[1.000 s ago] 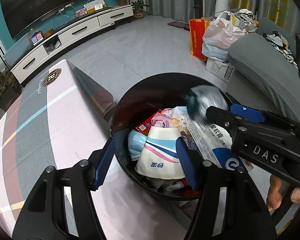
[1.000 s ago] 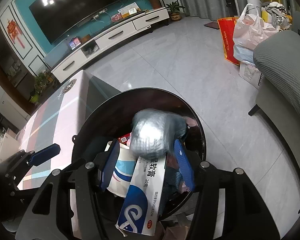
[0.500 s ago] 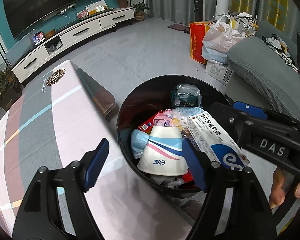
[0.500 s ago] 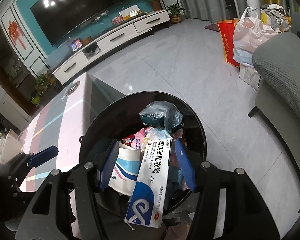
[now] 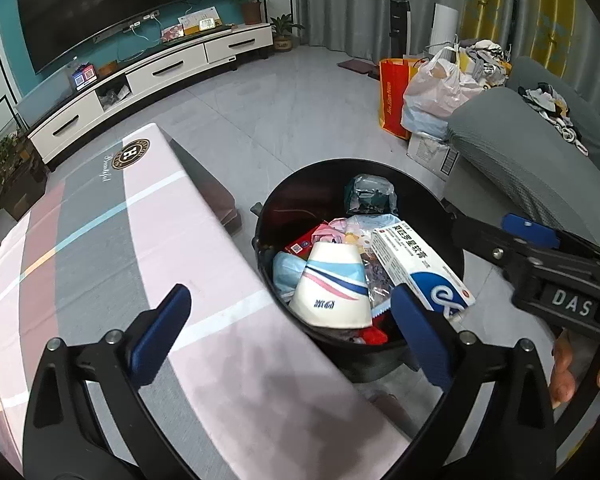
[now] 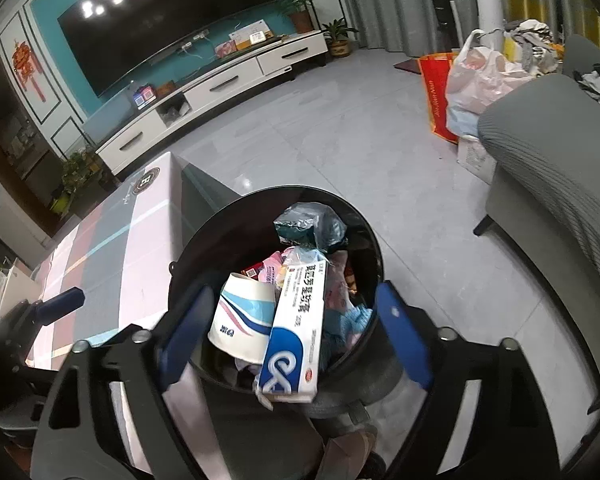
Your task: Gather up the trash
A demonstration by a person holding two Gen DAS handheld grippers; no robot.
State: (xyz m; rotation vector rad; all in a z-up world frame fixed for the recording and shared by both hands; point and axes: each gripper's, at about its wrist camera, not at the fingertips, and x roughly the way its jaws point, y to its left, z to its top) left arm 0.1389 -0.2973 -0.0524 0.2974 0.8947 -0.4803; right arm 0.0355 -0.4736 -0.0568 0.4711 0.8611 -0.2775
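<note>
A round black trash bin (image 5: 452, 216) (image 6: 376, 248) stands on the floor by the table corner, full of trash. On top lie a white paper cup (image 5: 332, 288) (image 6: 244, 316), a blue and white medicine box (image 5: 420, 268) (image 6: 296, 332) and a crumpled grey-green plastic bag (image 5: 370, 194) (image 6: 310, 226) at the far side. My left gripper (image 5: 292, 332) is open and empty over the table edge beside the bin. My right gripper (image 6: 296, 340) is open and empty above the bin's near rim; it shows at the right of the left wrist view (image 5: 532, 248).
A table with a pink and grey striped cloth (image 5: 100, 248) (image 6: 112, 240) lies left of the bin. A grey sofa (image 5: 528, 160) (image 6: 556, 148) stands at the right. Filled shopping bags (image 5: 428, 92) (image 6: 476, 84) sit behind it. A white TV cabinet (image 5: 148, 80) lines the far wall.
The plastic bag has dropped from my right gripper into the bin and lies at its far side. Both grippers have opened wider and pulled back from the bin.
</note>
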